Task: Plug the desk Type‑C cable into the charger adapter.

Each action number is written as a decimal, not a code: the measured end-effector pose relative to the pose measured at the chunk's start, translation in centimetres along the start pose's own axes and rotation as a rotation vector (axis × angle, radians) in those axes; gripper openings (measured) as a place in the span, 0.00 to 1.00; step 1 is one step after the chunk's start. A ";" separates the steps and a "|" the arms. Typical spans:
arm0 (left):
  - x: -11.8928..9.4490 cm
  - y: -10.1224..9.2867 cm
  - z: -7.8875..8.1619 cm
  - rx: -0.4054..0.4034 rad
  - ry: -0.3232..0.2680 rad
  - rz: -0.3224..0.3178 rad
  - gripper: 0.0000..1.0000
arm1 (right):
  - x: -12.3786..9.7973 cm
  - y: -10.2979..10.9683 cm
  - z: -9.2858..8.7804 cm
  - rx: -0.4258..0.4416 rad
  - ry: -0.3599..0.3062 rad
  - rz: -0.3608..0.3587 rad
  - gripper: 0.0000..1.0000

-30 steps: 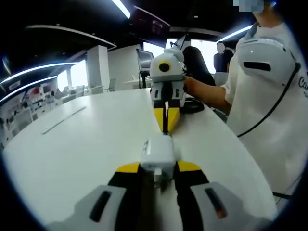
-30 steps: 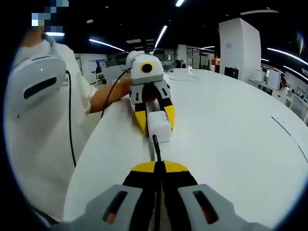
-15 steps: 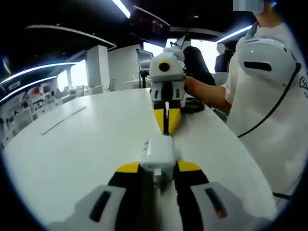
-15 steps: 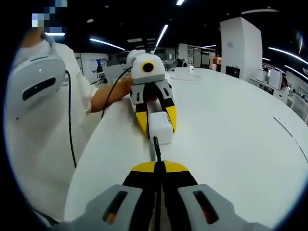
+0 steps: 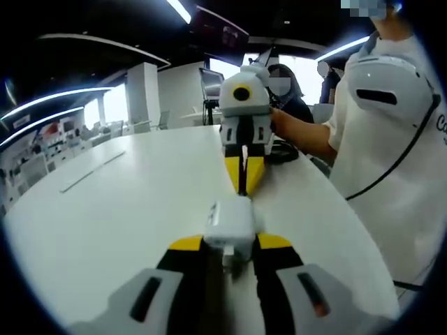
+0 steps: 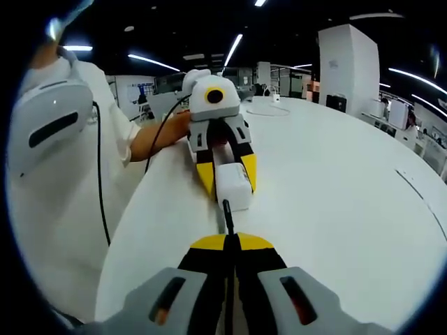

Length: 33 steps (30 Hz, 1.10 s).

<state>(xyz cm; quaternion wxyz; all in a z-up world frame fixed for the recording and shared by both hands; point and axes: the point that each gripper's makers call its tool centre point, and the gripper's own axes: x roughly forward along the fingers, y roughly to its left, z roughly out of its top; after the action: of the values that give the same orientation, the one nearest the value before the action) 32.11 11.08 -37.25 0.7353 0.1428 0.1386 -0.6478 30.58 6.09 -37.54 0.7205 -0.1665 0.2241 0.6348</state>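
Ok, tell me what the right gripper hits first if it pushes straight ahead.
The right gripper, shut on the cable, points at the white charger held in the left gripper. The plug tip would probably meet the charger's near face first.

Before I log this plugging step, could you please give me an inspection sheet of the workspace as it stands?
Surface: white table, bare around the work.
Job's things: white adapter held in the left tool; black cable held in the right tool, its plug tip at the adapter's near face. Whether it is seated cannot be told.
Clutter: a dark bundle on the table behind the right tool.
Grippers: left tool shut on the adapter; right tool shut on the cable.
Cables: a black lead hangs across the person's white shirt.
Surroundings: open office with ceiling strip lights and a white pillar.
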 end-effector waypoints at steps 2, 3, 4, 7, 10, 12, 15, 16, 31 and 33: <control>0.0 0.0 0.0 -0.001 0.000 0.000 0.26 | 0.0 0.0 0.0 0.005 -0.001 0.001 0.03; 0.0 0.0 0.0 -0.002 0.000 0.000 0.26 | 0.1 0.0 0.0 0.005 -0.002 0.003 0.03; 0.0 0.0 0.0 -0.003 -0.001 0.000 0.26 | 0.1 0.0 0.0 0.005 -0.003 0.004 0.03; 0.1 0.0 0.0 -0.003 -0.001 0.000 0.26 | 0.2 0.0 0.0 0.010 -0.001 0.006 0.03; 0.1 0.0 0.0 -0.004 0.000 0.001 0.26 | 0.2 0.1 0.1 0.015 0.007 0.006 0.03; 0.1 0.0 0.0 -0.004 0.000 0.002 0.26 | 0.2 0.0 0.0 0.024 0.014 0.002 0.03; 0.1 0.0 0.1 -0.003 0.001 0.004 0.26 | 0.1 0.0 0.0 0.042 0.023 0.000 0.03; 0.1 0.1 0.1 -0.004 0.001 0.004 0.26 | 0.1 0.0 0.0 0.041 0.024 -0.002 0.03; 0.2 0.1 0.0 -0.026 0.026 0.018 0.26 | 0.2 0.2 0.0 0.030 0.052 -0.028 0.02; 0.3 0.1 0.0 -0.028 0.030 0.021 0.26 | 0.2 0.2 0.0 0.025 0.059 -0.033 0.02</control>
<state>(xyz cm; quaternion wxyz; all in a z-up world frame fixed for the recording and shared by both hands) 32.24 10.85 -37.33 0.7417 0.1438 0.1571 -0.6361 30.43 6.29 -37.67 0.7259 -0.1800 0.2505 0.6147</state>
